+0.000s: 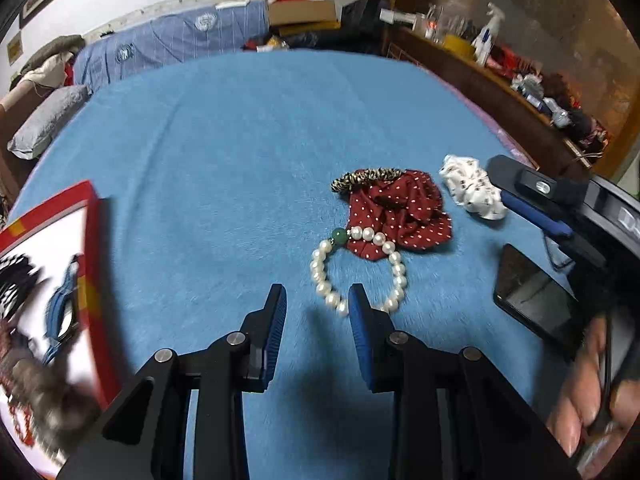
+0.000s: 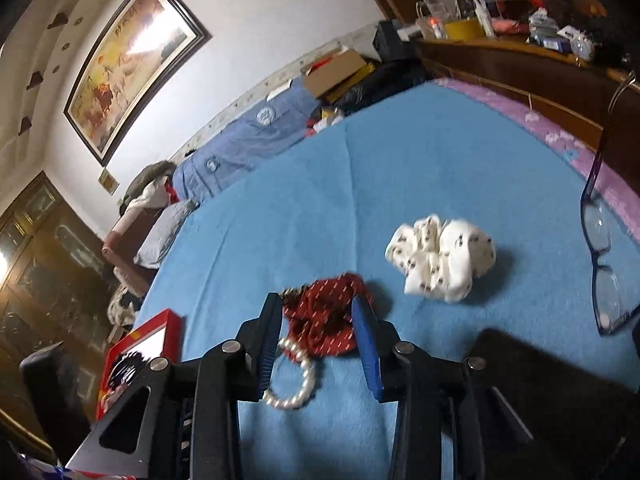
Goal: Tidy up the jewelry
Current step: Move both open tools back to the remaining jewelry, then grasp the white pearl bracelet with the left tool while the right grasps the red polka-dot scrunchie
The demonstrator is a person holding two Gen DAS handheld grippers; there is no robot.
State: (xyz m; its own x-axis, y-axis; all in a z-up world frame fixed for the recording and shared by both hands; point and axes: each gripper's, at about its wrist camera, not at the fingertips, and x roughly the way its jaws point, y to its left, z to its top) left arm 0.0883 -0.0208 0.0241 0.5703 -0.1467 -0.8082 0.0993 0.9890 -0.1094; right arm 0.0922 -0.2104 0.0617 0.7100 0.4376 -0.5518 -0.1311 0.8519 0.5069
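Note:
A pearl bracelet (image 1: pixel 394 268) with one green bead lies on the blue blanket (image 1: pixel 240 160), partly on a red dotted scrunchie (image 1: pixel 400 212). A leopard-print scrunchie (image 1: pixel 360 178) lies behind that, and a white patterned scrunchie (image 1: pixel 472 192) to the right. My left gripper (image 1: pixel 317 300) is open and empty, just short of the bracelet. My right gripper (image 2: pixel 316 310) is open and empty above the red scrunchie (image 2: pixel 324 320) and the bracelet (image 2: pixel 298 396). The white scrunchie (image 2: pixel 440 260) lies to its right. A red-rimmed box (image 1: pixel 94 280) with several pieces inside sits at the left.
A black phone (image 1: pixel 536 300) lies on the blanket at the right. Blue-framed glasses (image 2: pixel 600 248) lie at the right edge in the right wrist view. A cluttered wooden shelf (image 1: pixel 500 80) runs along the right. Pillows and boxes lie at the far end.

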